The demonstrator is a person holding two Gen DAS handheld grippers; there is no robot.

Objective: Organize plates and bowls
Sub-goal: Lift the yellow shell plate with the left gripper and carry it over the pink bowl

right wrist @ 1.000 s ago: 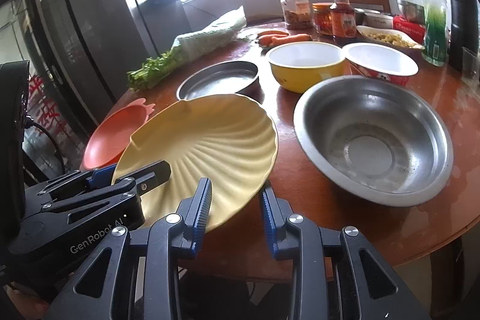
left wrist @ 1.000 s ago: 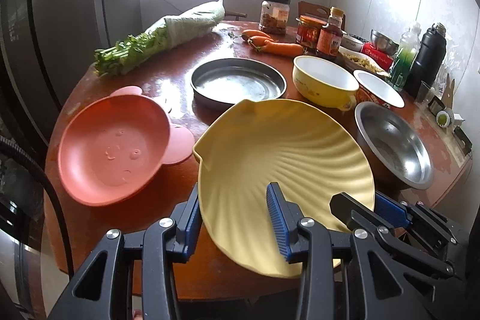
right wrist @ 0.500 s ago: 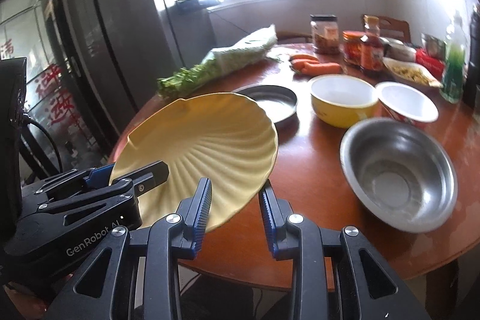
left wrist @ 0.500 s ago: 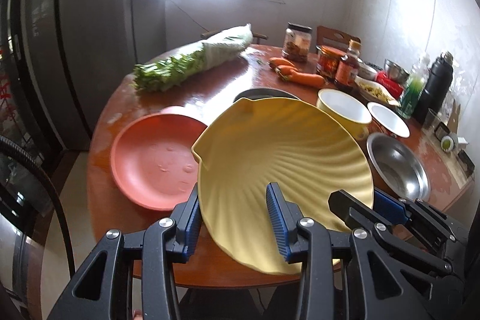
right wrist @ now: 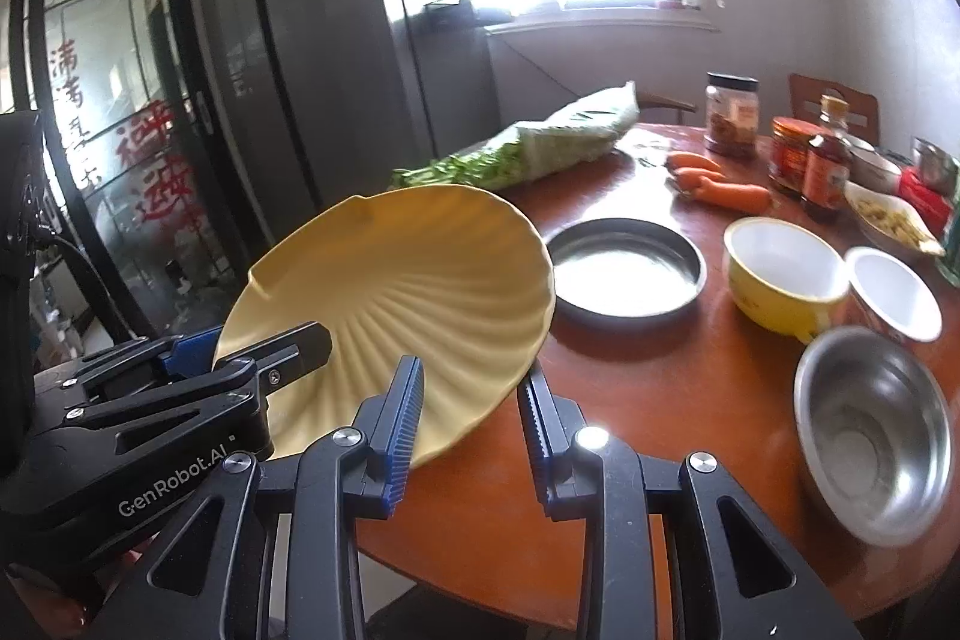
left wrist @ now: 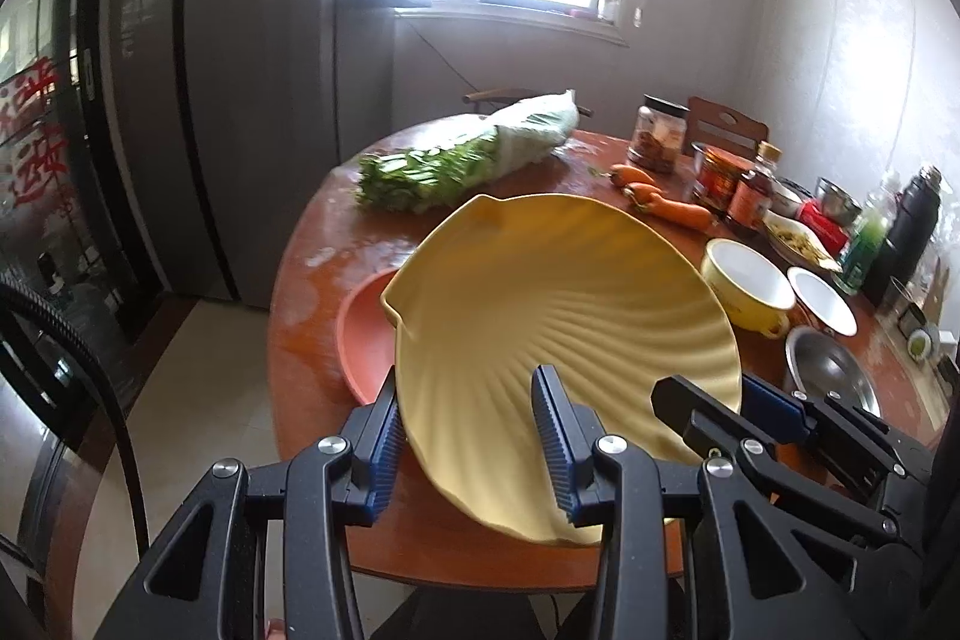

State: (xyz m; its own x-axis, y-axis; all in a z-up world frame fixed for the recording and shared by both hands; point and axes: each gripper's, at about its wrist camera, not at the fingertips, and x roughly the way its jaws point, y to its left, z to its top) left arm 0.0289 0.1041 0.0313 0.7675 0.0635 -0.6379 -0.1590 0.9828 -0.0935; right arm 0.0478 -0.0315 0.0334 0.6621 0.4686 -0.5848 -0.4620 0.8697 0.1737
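Note:
Both grippers hold a yellow shell-shaped plate (left wrist: 558,316) by its near rim, lifted above the round wooden table (right wrist: 648,382). My left gripper (left wrist: 465,436) is shut on its left edge and my right gripper (right wrist: 468,415) is shut on its right edge. The plate (right wrist: 408,292) tilts up away from me. A pink plate (left wrist: 363,340) lies on the table under it, partly hidden. A flat metal dish (right wrist: 624,271), a yellow bowl (right wrist: 780,274), a white bowl (right wrist: 894,295) and a steel bowl (right wrist: 876,436) stand on the table.
Bagged greens (left wrist: 474,157), carrots (right wrist: 720,187), jars and bottles (right wrist: 804,154), a food dish and a black flask (left wrist: 906,232) crowd the table's far side. A tall dark fridge (right wrist: 336,58) stands left of the table. The table edge is close to me.
Both grippers have lifted the yellow plate up off the table and drawn it back and left. It now hangs over the pink plate. The view has risen.

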